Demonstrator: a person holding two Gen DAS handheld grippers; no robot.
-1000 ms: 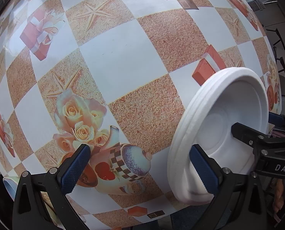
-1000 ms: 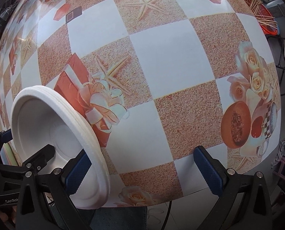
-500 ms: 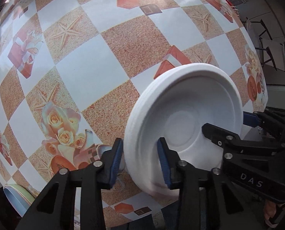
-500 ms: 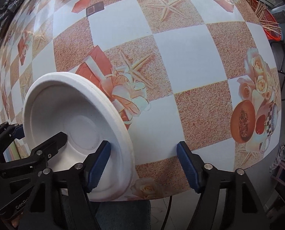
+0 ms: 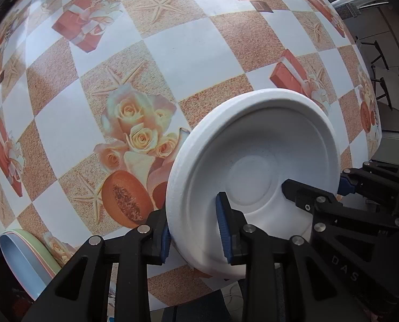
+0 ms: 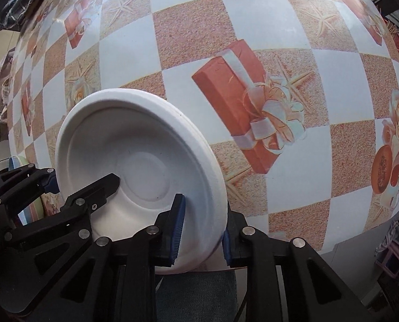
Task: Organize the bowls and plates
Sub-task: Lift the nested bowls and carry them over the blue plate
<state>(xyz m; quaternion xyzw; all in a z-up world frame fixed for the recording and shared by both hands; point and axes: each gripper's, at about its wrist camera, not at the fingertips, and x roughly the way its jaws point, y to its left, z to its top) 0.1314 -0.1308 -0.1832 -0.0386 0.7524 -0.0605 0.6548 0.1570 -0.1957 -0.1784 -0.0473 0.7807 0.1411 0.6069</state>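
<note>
A stack of white foam bowls (image 5: 253, 145) hangs tilted over the checked tablecloth, gripped from both sides. My left gripper (image 5: 194, 234) has its blue pads on either side of the stack's left rim, pressing it, and its jaws are easing open slightly. In the right wrist view the same bowl stack (image 6: 135, 139) sits at lower left, and my right gripper (image 6: 202, 234) is closing its jaws on the right rim, pads against it. Each gripper also shows in the other's view: the right gripper (image 5: 316, 185) and the left gripper (image 6: 82, 181).
The tablecloth (image 5: 188, 53) carries prints of roses, gift boxes and starfish. A stack of coloured plates (image 5: 19, 257) lies by the near left table edge. Chairs (image 5: 382, 61) stand beyond the right edge. A person's jeans (image 6: 194, 289) show below the near edge.
Both grippers went from wide open to clamped on opposite rims of the bowl stack. The stack has tilted and shifted over the cloth, now above the rose and gift-box prints.
</note>
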